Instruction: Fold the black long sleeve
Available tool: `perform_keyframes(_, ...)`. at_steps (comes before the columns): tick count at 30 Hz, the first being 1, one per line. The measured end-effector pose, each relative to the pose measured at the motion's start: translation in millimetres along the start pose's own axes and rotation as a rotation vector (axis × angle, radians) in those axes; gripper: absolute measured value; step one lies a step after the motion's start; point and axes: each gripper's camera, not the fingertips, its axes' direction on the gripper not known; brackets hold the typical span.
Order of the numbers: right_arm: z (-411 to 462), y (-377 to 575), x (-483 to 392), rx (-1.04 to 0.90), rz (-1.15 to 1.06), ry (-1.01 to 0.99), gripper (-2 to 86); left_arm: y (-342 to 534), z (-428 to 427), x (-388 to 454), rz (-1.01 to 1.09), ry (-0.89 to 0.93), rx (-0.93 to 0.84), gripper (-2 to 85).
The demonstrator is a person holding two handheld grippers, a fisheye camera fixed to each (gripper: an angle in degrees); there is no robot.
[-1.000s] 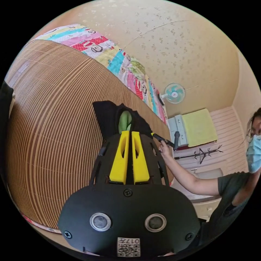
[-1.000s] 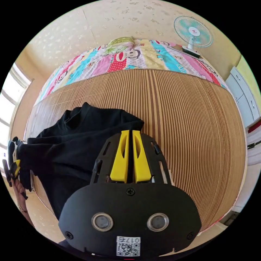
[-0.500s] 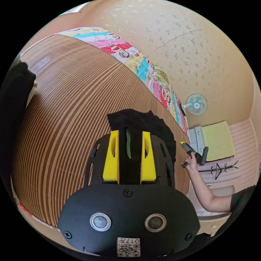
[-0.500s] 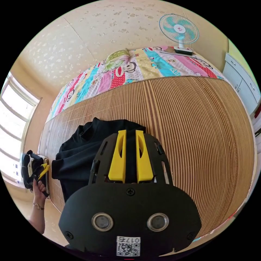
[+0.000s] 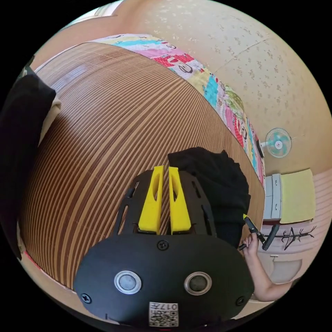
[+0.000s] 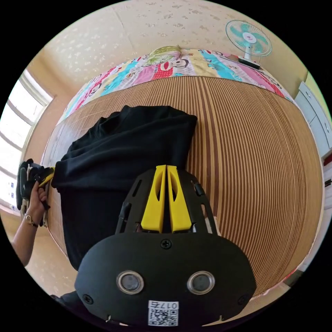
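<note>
The black long sleeve [image 6: 117,162] lies bunched in a thick pile on the striped bamboo mat [image 6: 249,166], near the mat's edge closest to me; in the right gripper view it occupies the 9 to 12 o'clock area ahead of my tool, with one flap hanging over the mat edge toward 7 o'clock. In the left gripper view the same garment [image 5: 214,183] sits at about 3 o'clock from my left tool. Judged from this state, the shirt is gathered into overlapping layers but not yet squared: edges are uneven, and a final fold and flattening appear to remain. My left gripper [image 5: 165,169] has its yellow jaws drawn together with only a thin slit between them, gripping nothing; the tips stand over bare mat, just beside the garment. My right gripper [image 6: 165,168] likewise has its jaws brought together. Its tips sit over the near edge of the black fabric, but no cloth is visible between them, so I judge it empty. A patterned quilt [image 6: 166,65] borders the mat at 12 o'clock.
</note>
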Motion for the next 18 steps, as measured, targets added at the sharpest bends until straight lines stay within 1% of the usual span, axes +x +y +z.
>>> perform_keyframes(1, -11.0, -1.1, 1.7, -0.018, 0.075, 0.026, 0.3, 8.8, -11.3, -5.3, 0.005, 0.062, 0.007, 6.6)
perform_keyframes(3, -34.5, 13.6, -4.2, 0.024, 0.059, 0.05, 0.3, 35.7, -33.1, 2.0, 0.068, 0.104, 0.023, 6.7)
perform_keyframes(4, -48.3, 30.6, -8.9, 0.052, 0.016, 0.033, 0.3, 60.3, -43.1, 15.5, 0.126, 0.078, 0.008, 6.3)
perform_keyframes(6, -58.2, 60.0, -13.4, 0.04, -0.022, 0.024, 0.3, 102.4, -45.2, 43.0, 0.242, 0.024, -0.056, 4.2)
perform_keyframes(7, -56.3, 80.8, -14.4, -0.005, -0.021, 0.043, 0.2, 130.8, -38.3, 61.7, 0.31, -0.009, -0.115, 1.7)
perform_keyframes(8, -47.4, 100.8, -13.7, -0.067, -0.007, 0.062, 0.2, 143.6, -32.4, 69.8, 0.333, -0.032, -0.144, 1.3)
perform_keyframes(9, -39.9, 110.5, -12.6, -0.108, 0.004, 0.064, 0.2, 162.5, -15.5, 81.7, 0.346, -0.079, -0.204, 0.4)
perform_keyframes(10, -20.3, 128.6, -8.3, -0.202, 0.054, 0.066, 0.3, 168.7, 6.1, 88.6, 0.327, -0.158, -0.26, 0.0)
perform_keyframes(11, -17.8, 141.1, -4.4, -0.128, 0.122, 0.06, 0.3, 167.5, 17.8, 90.9, 0.316, -0.21, -0.277, -0.2)
perform_keyframes(12, -20.2, 142.3, -3.6, -0.079, 0.141, 0.055, 0.3, 158.3, 32.3, 97.0, 0.326, -0.211, -0.266, -0.5)
perform_keyframes(13, -14.2, 130.7, -1.5, -0.083, 0.186, 0.061, 0.3, 139.9, 40.1, 103.3, 0.317, -0.163, -0.232, -0.6)
perform_keyframes(15, -3.2, 97.3, -1.0, -0.103, 0.21, 0.114, 0.4, 102.0, 55.6, 116.0, 0.311, -0.125, -0.239, -0.7)
perform_keyframes(16, 4.5, 71.5, -0.9, -0.098, 0.19, 0.119, 0.5, 75.5, 61.7, 125.7, 0.313, -0.141, -0.225, -0.7)
perform_keyframes(18, 12.3, 32.0, 5.8, -0.084, 0.168, 0.061, 0.6, 40.6, 62.4, 137.8, 0.335, -0.171, -0.185, -0.6)
